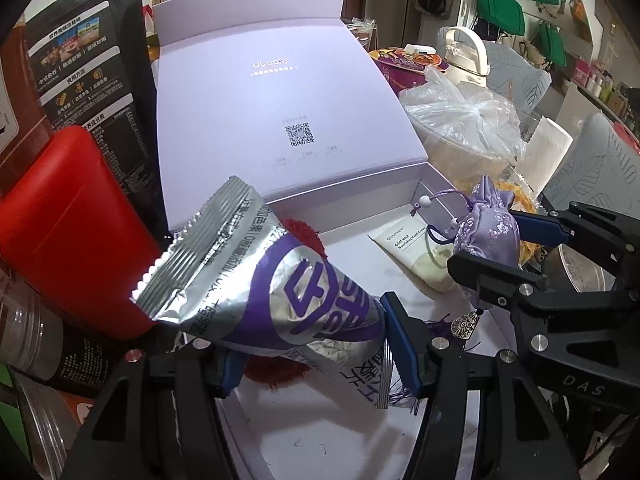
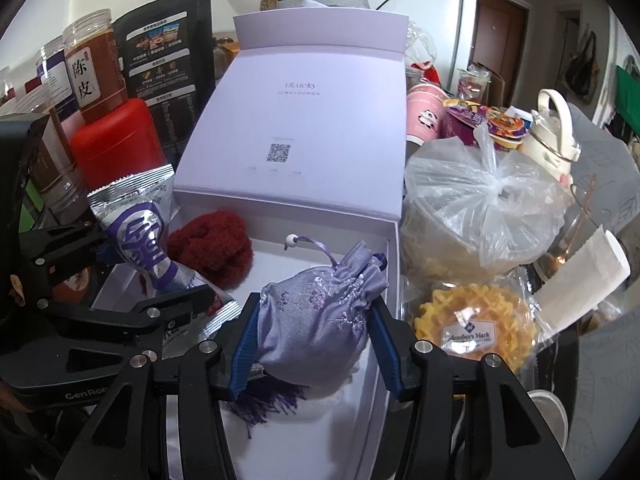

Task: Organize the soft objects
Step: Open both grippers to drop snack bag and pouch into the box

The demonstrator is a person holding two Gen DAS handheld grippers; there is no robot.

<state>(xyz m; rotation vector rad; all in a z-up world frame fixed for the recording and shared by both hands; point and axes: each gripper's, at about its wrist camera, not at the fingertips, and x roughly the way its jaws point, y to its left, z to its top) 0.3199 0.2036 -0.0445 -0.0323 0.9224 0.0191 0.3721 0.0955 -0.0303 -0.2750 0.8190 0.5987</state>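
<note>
Sachet pouch (image 2: 320, 320), lilac satin with embroidery, sits pinched between the blue pads (image 2: 246, 344) of the right gripper (image 2: 316, 344), jaws closed onto its belly, held over the open white box (image 2: 384, 280). Looks light and squashy; satin is likely slippery, so the mid-body squeeze seems the sensible hold (the drawstring neck would probably slide out). Its purple tassel (image 2: 264, 404) dangles below and could snag on the box wall when lowered.

Left gripper (image 1: 316, 344) is clamped on a silver-and-purple foil packet (image 1: 256, 280), gripped near its lower end, the crimped top sticking up and to the left. Foil looks crinkly, light, a bit slick; it bends at the grip point, so contents are probably soft or powdery.

Already in the box: a dark red fuzzy thing (image 2: 212, 248) at the back-left, and a hand cream tube (image 1: 416, 256) lying flat on the floor.

Outward: raised lilac lid (image 1: 280, 92) behind, red container (image 1: 76, 232) to the left, a knotted clear plastic bag (image 2: 484, 208) and wrapped yellow pastry (image 2: 472, 324) to the right.
</note>
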